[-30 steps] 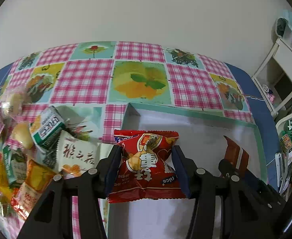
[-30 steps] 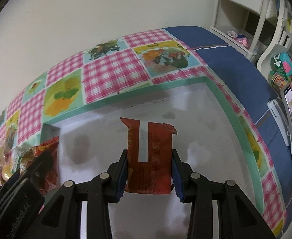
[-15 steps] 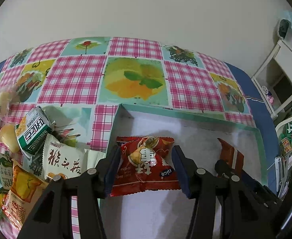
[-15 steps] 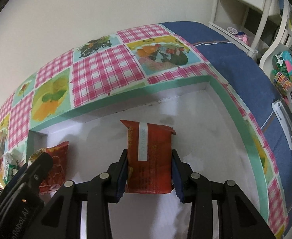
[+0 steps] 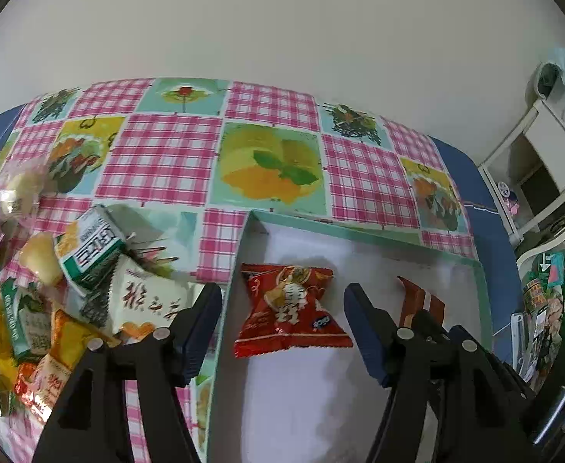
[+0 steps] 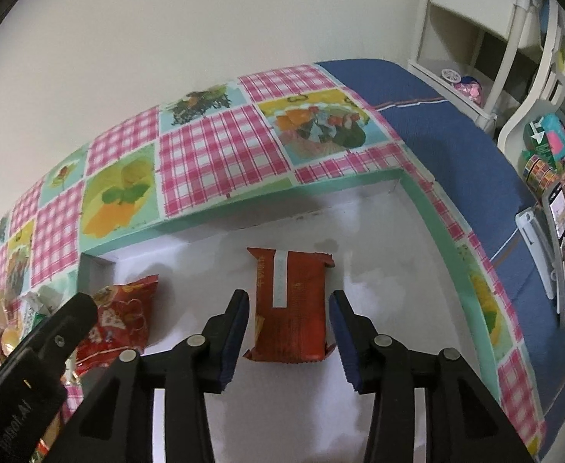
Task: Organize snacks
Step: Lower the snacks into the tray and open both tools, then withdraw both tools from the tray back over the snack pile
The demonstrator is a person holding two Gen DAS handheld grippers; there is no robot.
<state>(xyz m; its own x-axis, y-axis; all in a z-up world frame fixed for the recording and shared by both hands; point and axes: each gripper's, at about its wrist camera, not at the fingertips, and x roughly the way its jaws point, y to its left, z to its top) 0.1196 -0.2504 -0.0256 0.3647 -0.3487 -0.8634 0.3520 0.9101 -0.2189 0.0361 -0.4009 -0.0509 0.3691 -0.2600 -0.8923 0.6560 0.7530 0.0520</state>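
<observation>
We note the left gripper standing over the near left part of a shallow tray with a mint-green rim and white floor. Its jaws have just been opening; the blue pads stand clear on both sides of a red twist-ended snack packet, which lies flat on the tray floor between them, untouched.

The right gripper is over the middle of the same tray. Its jaws have also just been opening. A dark red rectangular snack packet with a pale strip down its face lies between the pads, its long side pointing away from us; a narrow gap shows on either side, so we read the pads as off it.

In the right wrist view the red twist-ended packet sits to the left of the rectangular one, well apart, partly hidden behind the body of the left gripper.

Outside the tray, on its left, a heap of unsorted snacks rests on the pink-check tablecloth: a green-and-white carton, a white sachet with red characters, and orange and yellow packets. The cloth covers a blue surface. White shelving stands at the far right.
</observation>
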